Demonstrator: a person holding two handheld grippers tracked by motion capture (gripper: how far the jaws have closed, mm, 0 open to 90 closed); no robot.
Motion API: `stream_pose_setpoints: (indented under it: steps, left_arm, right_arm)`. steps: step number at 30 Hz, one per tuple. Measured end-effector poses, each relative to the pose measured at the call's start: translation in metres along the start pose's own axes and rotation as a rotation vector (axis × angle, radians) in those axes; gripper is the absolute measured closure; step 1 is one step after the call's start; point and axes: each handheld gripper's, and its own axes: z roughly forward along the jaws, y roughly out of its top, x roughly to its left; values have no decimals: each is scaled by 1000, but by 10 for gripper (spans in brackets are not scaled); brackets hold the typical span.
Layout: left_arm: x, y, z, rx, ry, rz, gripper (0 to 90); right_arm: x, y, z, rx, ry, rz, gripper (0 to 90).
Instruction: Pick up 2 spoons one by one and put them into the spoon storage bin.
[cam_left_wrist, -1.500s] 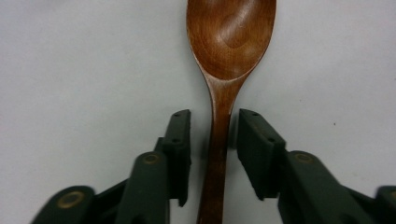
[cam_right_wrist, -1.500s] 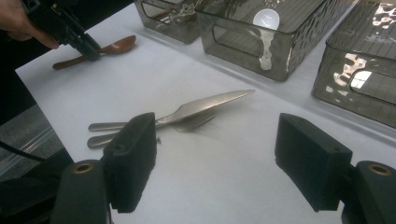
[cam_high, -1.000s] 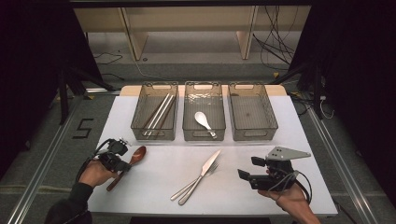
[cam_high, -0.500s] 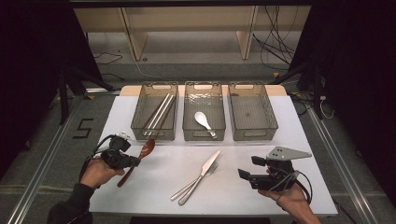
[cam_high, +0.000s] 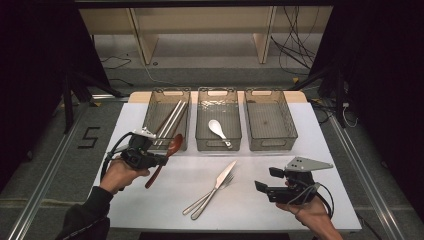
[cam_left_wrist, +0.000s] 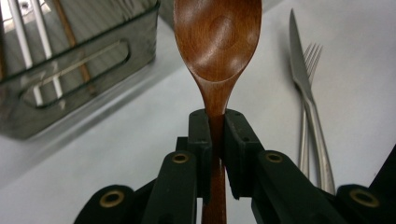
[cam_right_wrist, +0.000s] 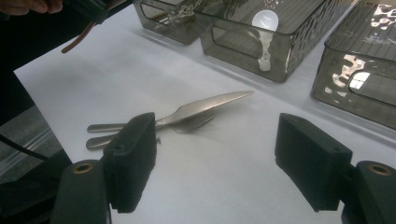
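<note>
Wooden spoon (cam_left_wrist: 217, 42), clamped at its neck between the closed jaws of the left gripper (cam_high: 159, 159), held just before the left bin (cam_high: 166, 119). Right gripper (cam_right_wrist: 224, 161), jaws wide apart, hovers over the white table (cam_high: 260, 170) near the knife (cam_high: 218, 182) and fork (cam_high: 212, 191).

Overhead light is brightening the white table (cam_high: 300, 130) while surroundings are lying dark. Glare is flashing off the bins (cam_right_wrist: 261, 37) beyond it; near jaws are blurring.

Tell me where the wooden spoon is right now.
In the high view the wooden spoon sits at the table's left, clamped by its handle in the left gripper, its bowl just in front of the left bin.
</note>
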Motion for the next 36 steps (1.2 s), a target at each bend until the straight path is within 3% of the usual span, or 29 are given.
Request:
stream_pose_setpoints:
  steps: [15,25,36]
  left_arm:
    - [-8,66,17,-88,-3,8,812]
    - [-8,106,38,-107,8,5,811]
    - [-3,137,53,-122,33,-16,812]
  right_arm:
    - [1,0,-1,-11,5,-5,300]
    - [2,1,-1,-24,5,-12,290]
    - [2,1,-1,-23,5,-16,270]
